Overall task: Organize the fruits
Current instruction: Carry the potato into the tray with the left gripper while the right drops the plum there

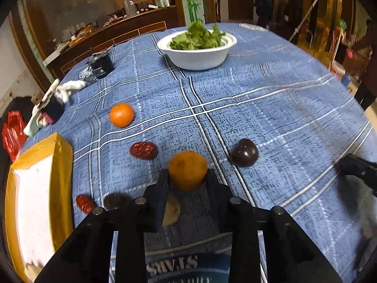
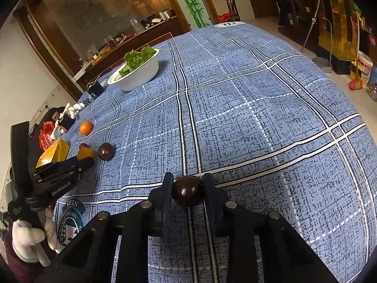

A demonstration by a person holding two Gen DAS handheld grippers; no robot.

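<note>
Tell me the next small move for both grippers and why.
Probably lift both straight up a little. The left gripper has its fingers against an orange fruit, the right gripper against a dark plum; both fruits appear to sit on the blue tablecloth, so clearing it comes first.

Both your wrist cameras look steeply down along their fingers, close over the blue plaid tablecloth; both views share the white bowl of green leaves.
</note>
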